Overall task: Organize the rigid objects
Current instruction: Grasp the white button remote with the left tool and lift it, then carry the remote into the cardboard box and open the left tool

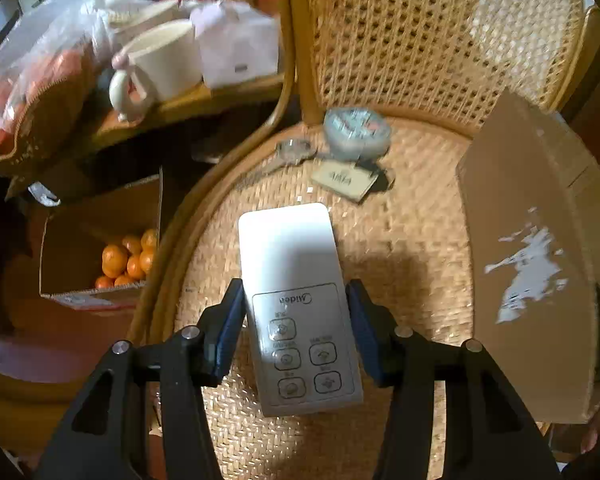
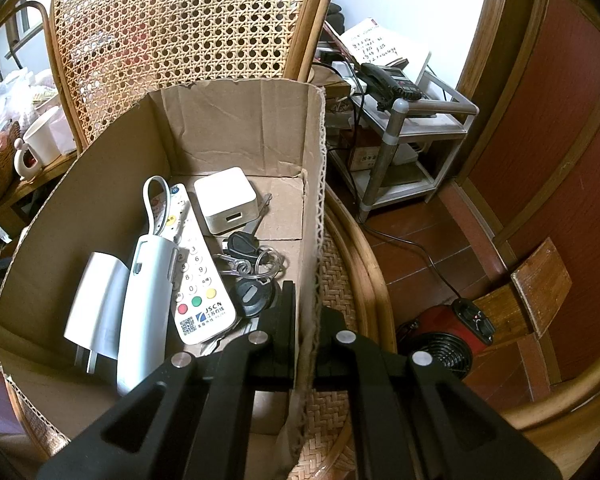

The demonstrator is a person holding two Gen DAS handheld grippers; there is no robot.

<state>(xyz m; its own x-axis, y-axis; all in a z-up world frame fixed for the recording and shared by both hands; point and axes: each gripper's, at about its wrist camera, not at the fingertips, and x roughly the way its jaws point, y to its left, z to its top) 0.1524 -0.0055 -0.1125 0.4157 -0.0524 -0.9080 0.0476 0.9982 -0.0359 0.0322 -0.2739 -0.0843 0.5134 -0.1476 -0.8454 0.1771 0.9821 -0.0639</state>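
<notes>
In the left wrist view, our left gripper (image 1: 296, 336) has its jaws clamped on the long sides of a white Midea remote (image 1: 298, 312), one blue pad against each edge. The remote's blank end runs out ahead of the jaws over the woven chair seat (image 1: 412, 240). We judge a side grip suits its flat, narrow body. Further ahead of the jaws lie a round tape measure (image 1: 356, 132), a small card (image 1: 342, 180) and a ring of keys (image 1: 294, 148), not yet gathered. The cardboard box (image 1: 532, 260) stands off to the jaws' right.

In the right wrist view, our right gripper (image 2: 306, 344) has its jaws together on the box wall (image 2: 312, 208), probably to steady it for loading. Inside, left of the jaws, lie a numbered remote (image 2: 196, 276), a white charger (image 2: 226, 200), a pale handled device (image 2: 148, 300), a white plug (image 2: 96, 300) and car keys (image 2: 252, 272).
</notes>
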